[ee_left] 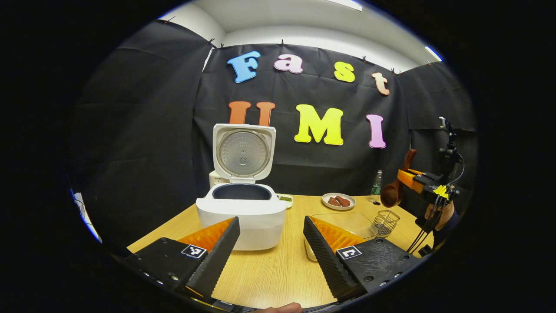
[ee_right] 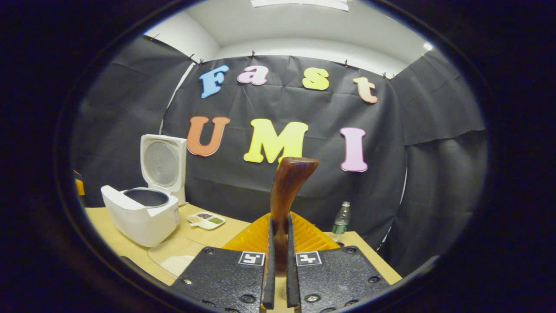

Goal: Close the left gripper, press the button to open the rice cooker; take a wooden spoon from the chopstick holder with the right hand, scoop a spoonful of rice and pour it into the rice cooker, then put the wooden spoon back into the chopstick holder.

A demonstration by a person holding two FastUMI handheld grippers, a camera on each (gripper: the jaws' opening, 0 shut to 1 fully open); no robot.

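rice cooker (ee_left: pixel 241 213) lid up near the table's (ee_left: pixel 269 269) left edge, left gripper (ee_left: pixel 270 248) spread wide just in front of it, right gripper (ee_right: pixel 278 261) clamped on wooden spoon (ee_right: pixel 284 195) handle, lifted off to the cooker's right above the wire chopstick holder (ee_left: pixel 385 221)

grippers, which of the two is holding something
The right gripper: it is shut on the wooden spoon, handle clamped between both fingers. The left gripper is open and empty, fingers wide apart in front of the open rice cooker.

Textured claw (ee_left: pixel 271 248) plates carry square tags (screws along edges), orange ribbing behind.
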